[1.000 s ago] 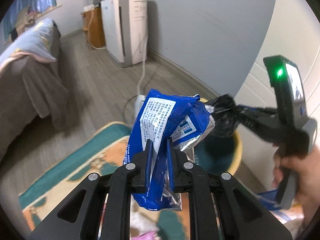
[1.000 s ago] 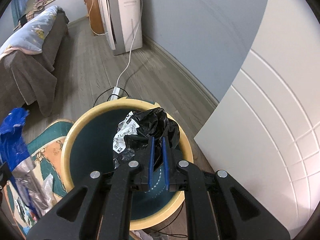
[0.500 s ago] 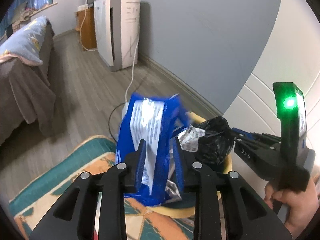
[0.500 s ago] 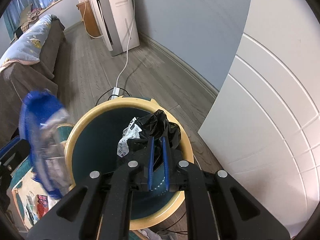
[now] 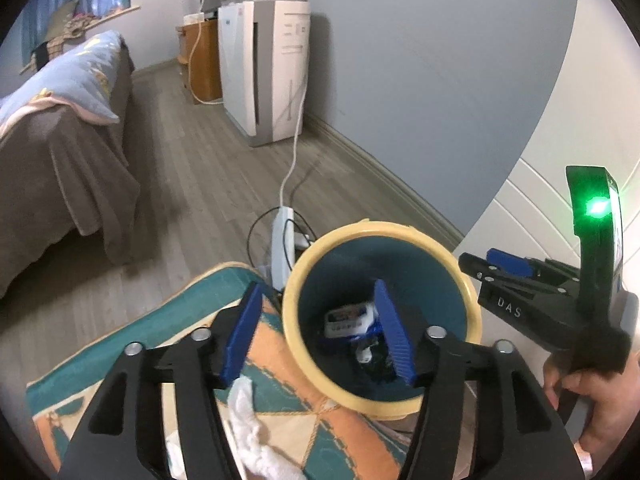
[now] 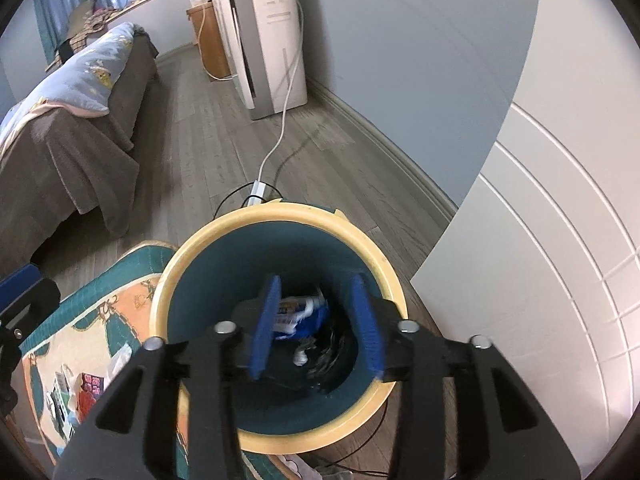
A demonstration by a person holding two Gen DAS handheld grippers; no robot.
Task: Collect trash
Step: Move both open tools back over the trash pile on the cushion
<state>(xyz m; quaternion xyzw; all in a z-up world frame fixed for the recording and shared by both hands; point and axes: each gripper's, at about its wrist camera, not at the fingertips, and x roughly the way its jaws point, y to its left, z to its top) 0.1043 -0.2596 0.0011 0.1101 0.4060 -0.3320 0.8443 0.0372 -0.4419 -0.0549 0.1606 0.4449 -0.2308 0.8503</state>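
Observation:
A round bin with a yellow rim [image 5: 384, 229] [image 6: 280, 210] and dark teal inside stands on the floor by the rug. A blue snack wrapper [image 5: 348, 320] [image 6: 298, 314] and a crumpled black bag [image 5: 378, 364] [image 6: 334, 350] lie at its bottom. My left gripper [image 5: 318, 334] is open and empty above the bin's left rim. My right gripper [image 6: 316, 328] is open and empty above the bin's mouth; it also shows in the left wrist view [image 5: 516, 280], held by a hand.
A patterned teal and orange rug [image 5: 132, 340] [image 6: 92, 312] carries white tissue [image 5: 248, 420] and small scraps [image 6: 86, 388]. A white power strip [image 5: 282, 236] and cables lie behind the bin. A covered sofa [image 5: 60, 148], an air purifier [image 5: 266, 68] and a white door [image 6: 560, 240] surround it.
Both grippers opened. The blue wrapper dropped from my left gripper and the black bag from my right one; both now lie in the bin.

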